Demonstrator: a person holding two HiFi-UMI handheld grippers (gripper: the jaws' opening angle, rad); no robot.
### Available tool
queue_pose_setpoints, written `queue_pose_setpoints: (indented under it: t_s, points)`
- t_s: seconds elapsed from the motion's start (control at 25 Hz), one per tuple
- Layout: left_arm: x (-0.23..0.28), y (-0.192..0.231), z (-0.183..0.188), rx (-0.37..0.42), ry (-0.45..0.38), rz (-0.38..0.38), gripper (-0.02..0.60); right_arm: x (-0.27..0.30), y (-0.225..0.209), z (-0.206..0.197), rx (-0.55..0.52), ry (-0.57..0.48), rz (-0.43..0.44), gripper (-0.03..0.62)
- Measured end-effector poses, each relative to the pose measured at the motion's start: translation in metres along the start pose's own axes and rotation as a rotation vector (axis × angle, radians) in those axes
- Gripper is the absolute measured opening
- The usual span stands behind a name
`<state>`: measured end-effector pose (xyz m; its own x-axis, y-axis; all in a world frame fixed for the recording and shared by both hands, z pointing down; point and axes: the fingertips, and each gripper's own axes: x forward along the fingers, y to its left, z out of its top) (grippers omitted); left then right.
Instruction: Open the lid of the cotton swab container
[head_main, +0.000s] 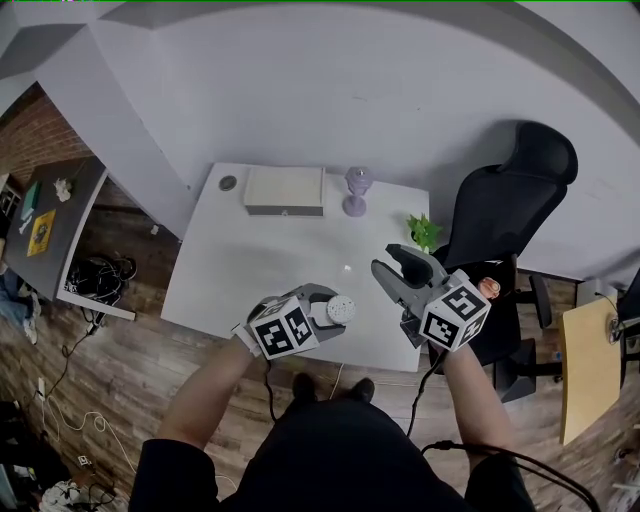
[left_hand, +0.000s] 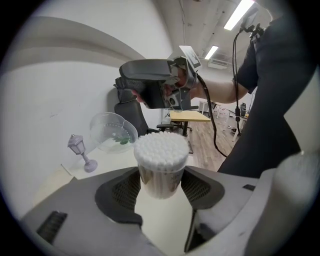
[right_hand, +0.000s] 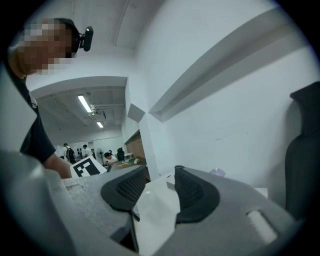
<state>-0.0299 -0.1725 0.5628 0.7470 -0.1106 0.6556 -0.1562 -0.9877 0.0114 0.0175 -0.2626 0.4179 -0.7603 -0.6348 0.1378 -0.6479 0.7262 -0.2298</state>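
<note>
1. Cotton swab container (left_hand: 160, 172): clear glossy plastic, filled with fluffy white cotton tips.
2. Lid (left_hand: 112, 131): transparent, shiny plastic.
3. Bench (head_main: 260, 270): smooth matt white.
4. Floor (head_main: 130, 370): brown wood planks.
5. Left hand-held gripper (left_hand: 160, 186): matt grey plastic.

Readable text: none is showing in any view.
The left gripper (head_main: 332, 308) is carrying a marker cube (head_main: 281, 330) and the right gripper (head_main: 396, 263) is carrying a second marker cube (head_main: 455, 316) — both are showing only black-and-white square code patterns, no letters or digits. A yellow item (head_main: 41, 232) on the dark side table (head_main: 75, 215) is bearing a dark mark — too small to read. The cotton swab container (left_hand: 161, 170) is showing no legible label.
</note>
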Motion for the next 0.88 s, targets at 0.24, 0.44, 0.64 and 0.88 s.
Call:
queue_pose_setpoints:
  t_s: [0.24,0.44,0.64,0.88]
  points:
    - [-0.012,0.04,-0.004,-0.098,0.052,0.2,0.249,-0.02,-0.01,0.03,-0.114,-0.085,-0.173,0.153]
    - [-0.035,0.062,0.003,-0.185,0.028,0.329,0.249,-0.04,-0.014,0.05,-0.145,-0.151,-0.284,0.112]
    - [-0.056,0.074,0.008,-0.252,-0.009,0.405,0.249,-0.055,-0.016,0.061,-0.16,-0.204,-0.347,0.104]
    - [-0.072,0.072,0.02,-0.313,-0.069,0.436,0.249,-0.065,-0.006,0.07,-0.22,-0.233,-0.376,0.101]
